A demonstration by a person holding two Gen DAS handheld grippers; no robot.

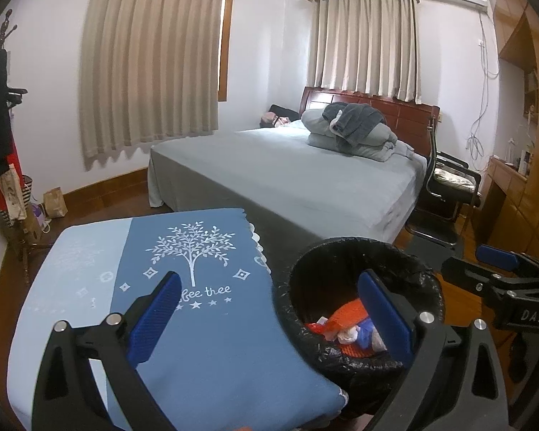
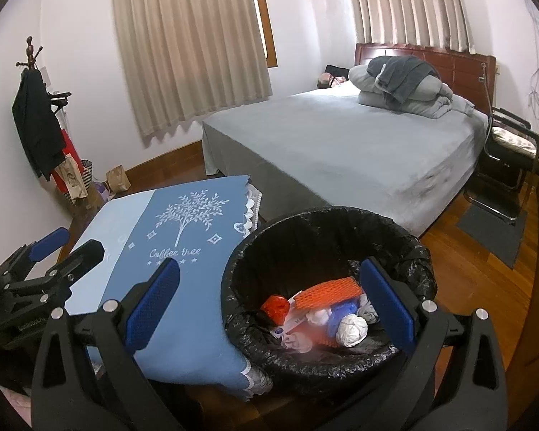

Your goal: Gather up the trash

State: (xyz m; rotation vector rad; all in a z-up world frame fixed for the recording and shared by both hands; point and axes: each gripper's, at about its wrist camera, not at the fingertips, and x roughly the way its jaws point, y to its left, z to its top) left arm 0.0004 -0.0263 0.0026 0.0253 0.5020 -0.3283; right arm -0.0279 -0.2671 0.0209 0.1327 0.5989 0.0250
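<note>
Below and slightly right of both grippers stands a round trash bin (image 2: 327, 287) lined with a black bag, on the wooden floor just beside a low table draped in a blue cloth (image 2: 183, 251). Inside lies collected trash (image 2: 327, 309): an orange mesh sleeve, a red wrapper, white crumpled balls, blue scraps. The right gripper (image 2: 269, 305) hangs over the bin mouth, fingers spread wide, holding nothing. The left gripper (image 1: 273, 312) hovers over the tabletop edge, likewise released and empty. Judging by position, the right hand is nearer the bin. No loose trash shows on the cloth. A bed (image 2: 359, 151) lies beyond.
</note>
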